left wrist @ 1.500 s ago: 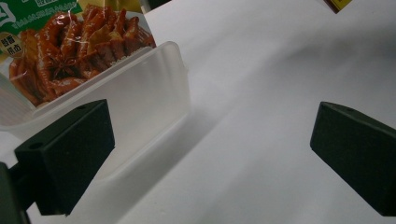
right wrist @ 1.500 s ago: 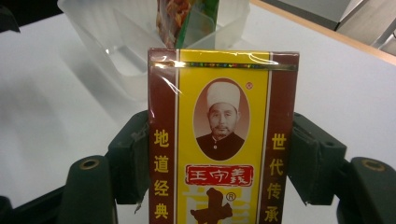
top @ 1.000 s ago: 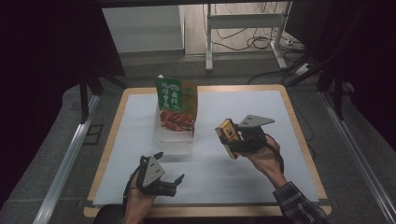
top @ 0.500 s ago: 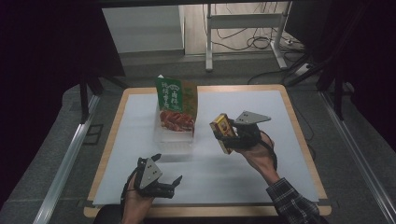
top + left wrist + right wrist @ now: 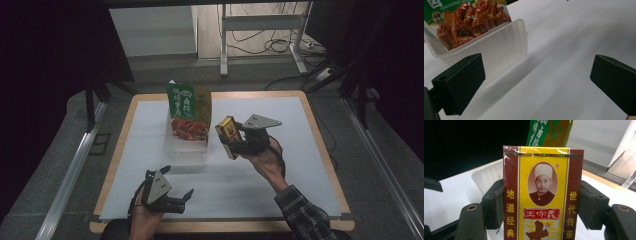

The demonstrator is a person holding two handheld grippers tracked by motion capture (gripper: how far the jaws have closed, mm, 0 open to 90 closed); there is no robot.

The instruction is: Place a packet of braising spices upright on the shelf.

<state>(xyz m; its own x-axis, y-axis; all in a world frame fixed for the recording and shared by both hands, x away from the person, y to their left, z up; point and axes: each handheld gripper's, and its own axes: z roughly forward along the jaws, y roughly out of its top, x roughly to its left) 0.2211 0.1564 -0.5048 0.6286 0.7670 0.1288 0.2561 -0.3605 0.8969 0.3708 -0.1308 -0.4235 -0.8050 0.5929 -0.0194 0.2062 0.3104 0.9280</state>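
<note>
Box (image 5: 227, 136), yellow and maroon, sits clamped in the right tongs (image 5: 235, 141), lifted off the white counter (image 5: 280, 175) just right of the tub (image 5: 187, 145). In the right gripper view the box (image 5: 543, 195) stands between the two black pads (image 5: 495, 205), one pressing on each maroon side edge, so the grip runs across its short width. Its long axis runs along the tongs, with the printed top end pointing away from the hand. The portrait face is turned toward that camera, upright in the frame. From the high view the box is tilted, its upper end leaning up and to the left, toward the tub, its lower end down and to the right near the hand (image 5: 265, 160).

The tub is clear plastic and holds a green pouch (image 5: 189, 107) standing on end, its top pointing up. In the left gripper view the tub's (image 5: 499, 47) wall is just beyond one jaw.

The left tongs (image 5: 175, 200) are near the front edge of the counter, well apart from the tub, jaws wide open with only bare counter between them.
</note>
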